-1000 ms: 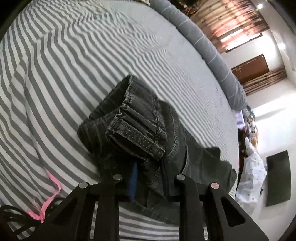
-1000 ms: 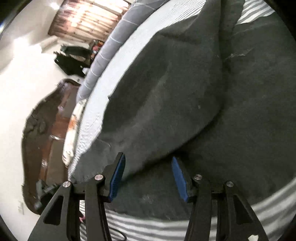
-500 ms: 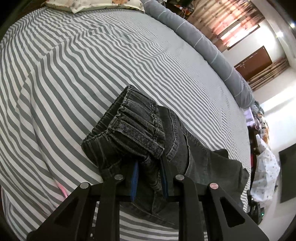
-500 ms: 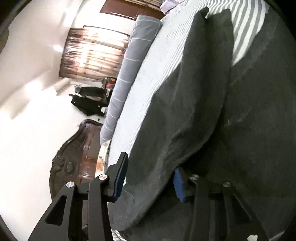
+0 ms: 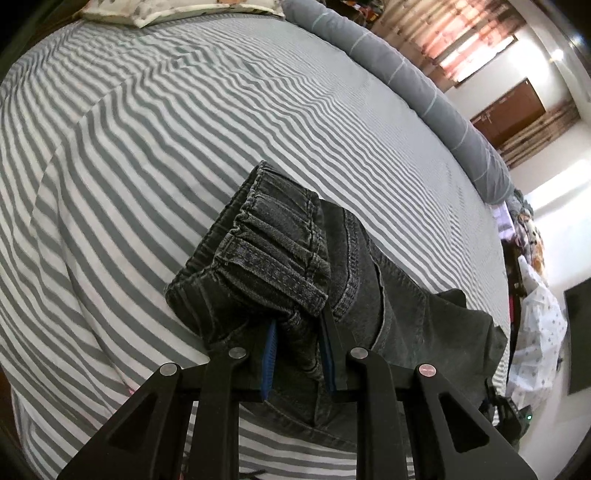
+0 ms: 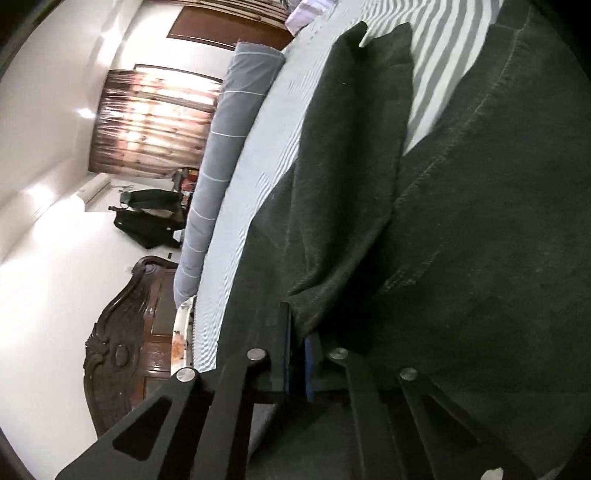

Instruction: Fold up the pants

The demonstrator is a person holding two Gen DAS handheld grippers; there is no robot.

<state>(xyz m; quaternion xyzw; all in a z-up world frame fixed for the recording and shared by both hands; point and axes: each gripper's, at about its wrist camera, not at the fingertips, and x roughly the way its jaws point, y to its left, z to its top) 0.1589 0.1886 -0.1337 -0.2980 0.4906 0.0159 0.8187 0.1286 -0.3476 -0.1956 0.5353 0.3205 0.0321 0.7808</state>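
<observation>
Dark grey denim pants (image 5: 295, 266) lie on a grey-and-white striped bed (image 5: 147, 147). In the left wrist view my left gripper (image 5: 299, 354) is shut on the bunched waistband, its blue pads pressing a thick fold of denim. The belt loops and elastic waist stand up just beyond the fingertips. In the right wrist view the pants (image 6: 480, 221) fill most of the picture, with a leg stretching away. My right gripper (image 6: 297, 354) is shut on a thin edge of that fabric, its blue pads almost touching.
A long grey bolster (image 5: 406, 81) runs along the far side of the bed. A patterned pillow (image 5: 177, 9) lies at the head. A carved wooden headboard (image 6: 125, 343) and a curtained window (image 6: 155, 122) show in the right wrist view. White cloth (image 5: 535, 325) hangs past the bed's right edge.
My right gripper has gone from open around the pants' edge to shut on it, rolling as it moved. My left gripper kept its grip on the waistband and tilted slightly.
</observation>
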